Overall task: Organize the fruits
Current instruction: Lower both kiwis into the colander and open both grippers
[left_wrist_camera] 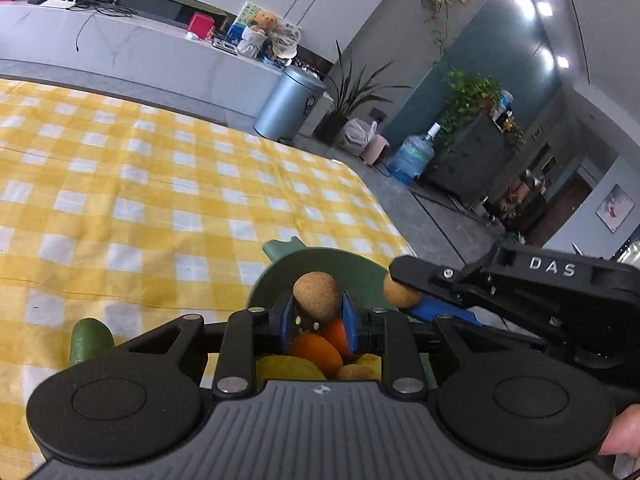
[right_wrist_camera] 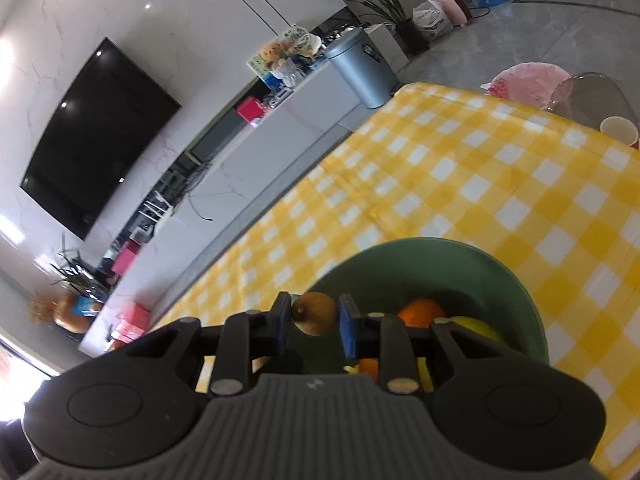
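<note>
My left gripper [left_wrist_camera: 317, 312] is shut on a brown kiwi [left_wrist_camera: 316, 295] and holds it above the green bowl [left_wrist_camera: 320, 264]. Oranges [left_wrist_camera: 316, 350] and a yellow fruit [left_wrist_camera: 288, 368] lie in the bowl under it. My right gripper [right_wrist_camera: 313, 320] is shut on a second brown kiwi [right_wrist_camera: 314, 313] over the near rim of the same bowl [right_wrist_camera: 500, 276]; it also shows in the left wrist view [left_wrist_camera: 402, 291] at the right. An orange [right_wrist_camera: 420, 312] and a yellow fruit [right_wrist_camera: 476, 326] lie inside. A green avocado [left_wrist_camera: 91, 340] lies on the cloth left of the bowl.
The table carries a yellow-and-white checked cloth [left_wrist_camera: 160, 184]. A paper cup [right_wrist_camera: 619, 131] stands near the table's far edge, beside a clear chair [right_wrist_camera: 588, 96] with a pink bag. A grey bin [left_wrist_camera: 288, 104] stands on the floor beyond the table.
</note>
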Tool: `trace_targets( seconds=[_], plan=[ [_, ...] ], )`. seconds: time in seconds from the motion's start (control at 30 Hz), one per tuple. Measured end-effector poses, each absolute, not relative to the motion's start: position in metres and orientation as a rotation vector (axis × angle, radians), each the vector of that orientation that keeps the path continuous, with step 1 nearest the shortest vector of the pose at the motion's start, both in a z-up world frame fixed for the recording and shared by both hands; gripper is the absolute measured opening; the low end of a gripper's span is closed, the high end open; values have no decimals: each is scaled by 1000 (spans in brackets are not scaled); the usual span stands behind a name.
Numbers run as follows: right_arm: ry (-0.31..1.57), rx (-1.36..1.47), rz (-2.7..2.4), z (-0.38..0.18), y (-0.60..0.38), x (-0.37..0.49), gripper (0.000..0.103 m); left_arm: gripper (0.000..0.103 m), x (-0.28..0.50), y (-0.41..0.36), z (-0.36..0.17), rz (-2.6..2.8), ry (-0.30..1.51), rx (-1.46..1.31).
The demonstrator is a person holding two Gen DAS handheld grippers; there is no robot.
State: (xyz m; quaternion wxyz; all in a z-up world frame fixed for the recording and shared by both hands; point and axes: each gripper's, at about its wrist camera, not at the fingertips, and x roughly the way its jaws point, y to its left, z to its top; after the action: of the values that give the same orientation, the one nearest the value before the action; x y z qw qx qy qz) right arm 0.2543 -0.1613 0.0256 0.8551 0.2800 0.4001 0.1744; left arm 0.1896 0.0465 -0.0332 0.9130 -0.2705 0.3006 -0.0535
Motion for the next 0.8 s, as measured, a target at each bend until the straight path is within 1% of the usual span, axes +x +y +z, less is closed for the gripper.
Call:
trace_targets(
  seconds=[0.17, 0.4, 0.5, 0.7, 0.8],
  plan=[
    [850, 582, 343, 22, -163, 255, 22, 28, 188, 50, -37, -103, 643, -537],
    [860, 571, 352, 22, -155, 257, 22, 29, 170, 51, -32, -86, 596, -484],
    [866, 565, 333, 21, -154, 259, 22, 32, 167, 52, -30, -79, 577, -496],
    [880, 551, 338, 18, -151, 259, 22, 33, 165, 60, -28, -112, 551, -557],
    [881, 551, 335, 18, -152, 259, 22, 34, 165, 61, -28, -93, 545, -539]
  ],
)
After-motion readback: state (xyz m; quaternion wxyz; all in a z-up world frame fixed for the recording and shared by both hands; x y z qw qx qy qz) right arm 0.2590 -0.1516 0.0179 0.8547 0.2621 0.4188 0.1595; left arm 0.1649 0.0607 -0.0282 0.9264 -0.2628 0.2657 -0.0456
